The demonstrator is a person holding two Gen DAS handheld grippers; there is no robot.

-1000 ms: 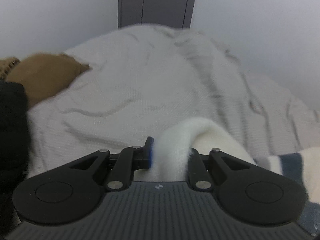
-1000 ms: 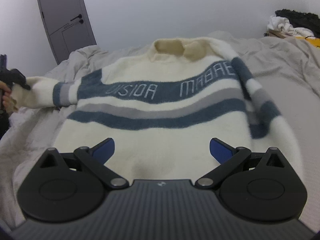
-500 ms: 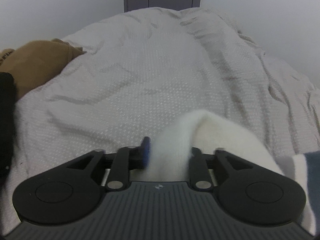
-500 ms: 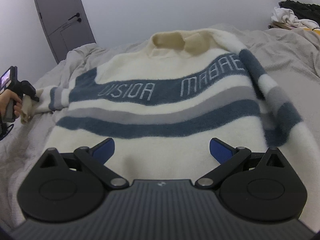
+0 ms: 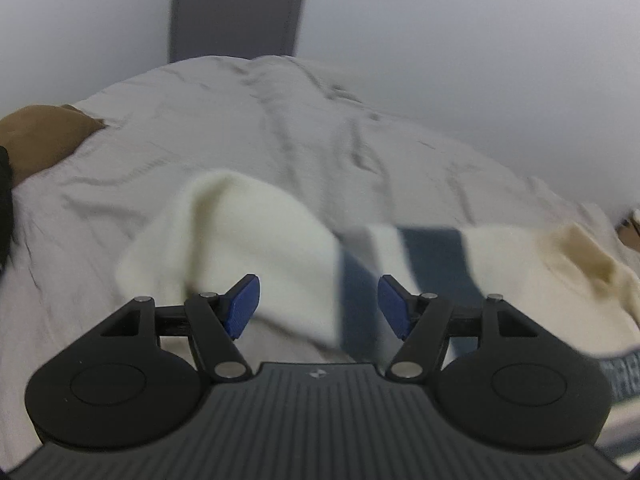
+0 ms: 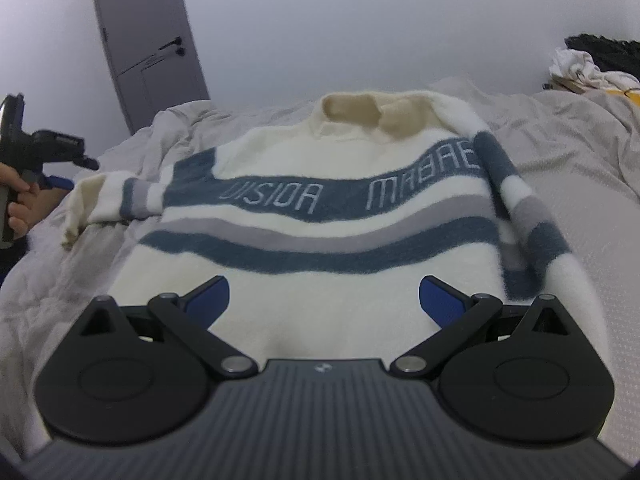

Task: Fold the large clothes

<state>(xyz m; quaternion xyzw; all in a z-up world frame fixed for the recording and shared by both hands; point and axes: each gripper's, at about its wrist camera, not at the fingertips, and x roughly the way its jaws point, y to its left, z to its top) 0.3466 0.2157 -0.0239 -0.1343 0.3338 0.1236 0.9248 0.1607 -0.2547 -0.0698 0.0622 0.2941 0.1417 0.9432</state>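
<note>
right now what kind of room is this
Most likely a bedroom: a sweater lies spread on a bed's rumpled grey duvet, a grey door stands behind it, and more clothes are piled at the far side.

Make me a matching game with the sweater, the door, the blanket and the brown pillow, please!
Things:
1. sweater
2. door
3. blanket
4. brown pillow

Clues:
A. shut, in the wall behind the bed
B. cream with blue and grey stripes
C. at the far left edge of the bed
D. pale grey, wrinkled, under the sweater

Pairs: 1-B, 2-A, 3-D, 4-C
</note>
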